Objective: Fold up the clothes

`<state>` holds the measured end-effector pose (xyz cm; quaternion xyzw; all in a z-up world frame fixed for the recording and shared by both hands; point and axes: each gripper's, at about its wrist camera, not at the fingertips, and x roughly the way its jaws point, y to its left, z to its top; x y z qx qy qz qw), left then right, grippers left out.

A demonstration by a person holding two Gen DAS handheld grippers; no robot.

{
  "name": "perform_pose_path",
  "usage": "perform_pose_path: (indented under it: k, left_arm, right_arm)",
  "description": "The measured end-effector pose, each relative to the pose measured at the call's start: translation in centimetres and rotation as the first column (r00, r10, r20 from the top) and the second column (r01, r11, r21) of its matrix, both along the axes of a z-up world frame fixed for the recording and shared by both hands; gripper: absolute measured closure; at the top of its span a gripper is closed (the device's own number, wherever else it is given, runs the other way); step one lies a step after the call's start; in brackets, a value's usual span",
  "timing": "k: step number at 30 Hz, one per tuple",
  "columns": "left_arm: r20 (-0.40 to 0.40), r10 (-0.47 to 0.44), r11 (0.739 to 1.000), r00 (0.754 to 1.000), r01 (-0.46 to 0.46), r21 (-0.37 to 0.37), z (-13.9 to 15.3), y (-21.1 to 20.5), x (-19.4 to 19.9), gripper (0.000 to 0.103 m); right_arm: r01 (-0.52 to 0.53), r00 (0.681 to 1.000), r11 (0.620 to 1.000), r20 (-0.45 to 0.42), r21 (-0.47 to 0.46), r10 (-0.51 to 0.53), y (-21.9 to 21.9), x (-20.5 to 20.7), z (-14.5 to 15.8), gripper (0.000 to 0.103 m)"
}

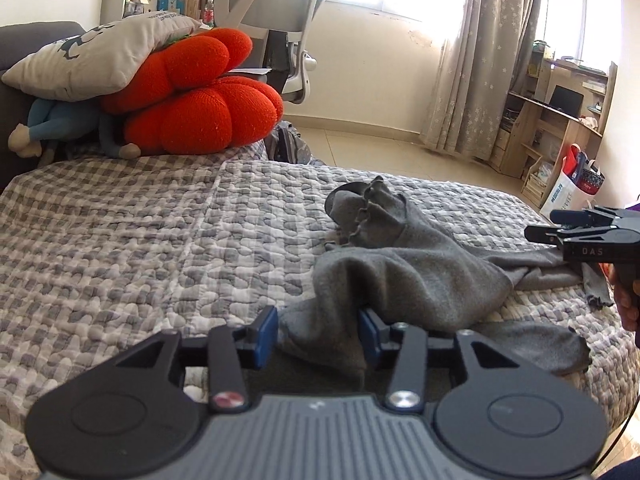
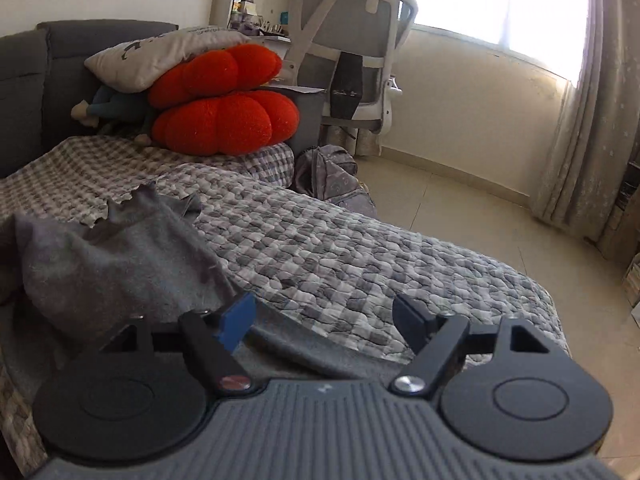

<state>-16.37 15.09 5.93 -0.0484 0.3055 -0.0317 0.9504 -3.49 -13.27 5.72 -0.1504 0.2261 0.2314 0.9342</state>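
garment [image 1: 404,264] between left tongs [image 1: 318,338], unpinched

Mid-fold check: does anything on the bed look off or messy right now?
Yes. The grey garment lies in a crumpled heap on the checked quilt, bunched rather than flat. A fold sits between the left gripper's parted pads; the right gripper is open over it.

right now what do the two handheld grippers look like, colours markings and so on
Both share one build: a grey ribbed body, two round black discs, black linkage arms with a silver and a reddish screw, and blue pads on black fingers. That goes for the left gripper and the right gripper. Seen from the side, the right one carries white letters DAS. No cables or sleeves are clearly visible.
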Motion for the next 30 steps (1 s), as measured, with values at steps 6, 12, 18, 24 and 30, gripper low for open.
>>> perform_pose_path:
  k: [6, 12, 18, 24, 30]
  left_arm:
    - [-0.029, 0.001, 0.997, 1.0, -0.003, -0.081, -0.3, 1.2, 0.6, 0.051]
    - [-0.061, -0.008, 1.0, 0.998, 0.008, -0.014, -1.7, -0.3, 1.6, 0.051]
    - [-0.068, 0.003, 1.0, 0.998, -0.002, 0.016, -2.5, -0.2, 2.3, 0.061]
    - [-0.037, 0.047, 0.996, 0.998, -0.044, 0.079, -1.7, -0.8, 2.8, 0.077]
    - [0.034, 0.057, 0.982, 0.998, -0.062, 0.177, 1.1, -1.8, 3.1, 0.085]
  right_arm:
    - [-0.147, 0.979, 0.988, -0.138, 0.053, 0.153, 2.9, 3.1, -0.9, 0.024]
    - [-0.173, 0.939, 0.976, -0.277, 0.132, 0.203, 4.1, 5.5, -2.4, 0.024]
    - [-0.264, 0.924, 0.959, -0.257, 0.103, 0.282, 4.5, 3.9, -3.2, 0.082]
    - [-0.298, 0.943, 0.954, -0.168, -0.041, 0.287, 5.3, 1.3, -2.6, 0.102]
    - [-0.172, 0.984, 0.979, 0.036, -0.109, 0.177, 3.3, -0.6, 1.3, 0.103]
